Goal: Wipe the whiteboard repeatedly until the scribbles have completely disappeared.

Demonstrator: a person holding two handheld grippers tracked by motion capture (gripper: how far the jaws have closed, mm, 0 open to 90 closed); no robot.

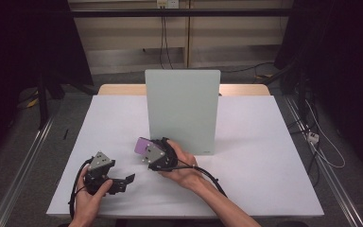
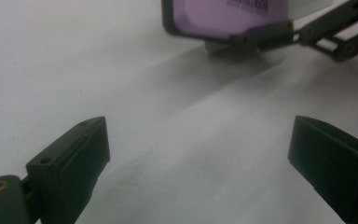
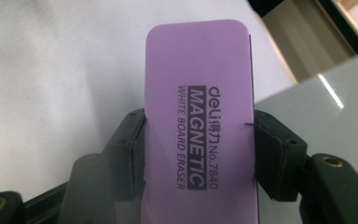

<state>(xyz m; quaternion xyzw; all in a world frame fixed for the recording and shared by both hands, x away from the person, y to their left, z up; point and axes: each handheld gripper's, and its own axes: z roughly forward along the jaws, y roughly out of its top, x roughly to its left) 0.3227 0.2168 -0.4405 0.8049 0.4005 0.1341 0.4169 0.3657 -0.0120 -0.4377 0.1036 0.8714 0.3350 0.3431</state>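
Right tongs [image 1: 144, 150] clamped across the width of a purple eraser [image 1: 145, 145], one black jaw pressed to each long side. In the right gripper view the eraser [image 3: 198, 130] stands up between the jaws; black print on its face reads "deli MAGNETIC WHITE BOARD ERASER No. 7840". Right hand [image 1: 179, 163] wraps the gripper body from behind, cable trailing back along the forearm.

Eraser held near the middle of the white tabletop [image 1: 264, 165], just in front of the lower left corner of a pale green board [image 1: 182, 111] that stands upright on the tabletop. Whether the eraser touches the tabletop: cannot tell from above. In the left gripper view the eraser [image 2: 219, 16] sits low over the surface with a shadow close beneath it.

Left tongs [image 1: 123, 182] wide apart, nothing between the jaws, bare white tabletop under them in the left gripper view. Left hand [image 1: 90, 196] grips its gripper near the front left edge of the tabletop, jaws pointing right, toward the eraser, some way short of it.

Grey floor and dark frame posts around the tabletop.
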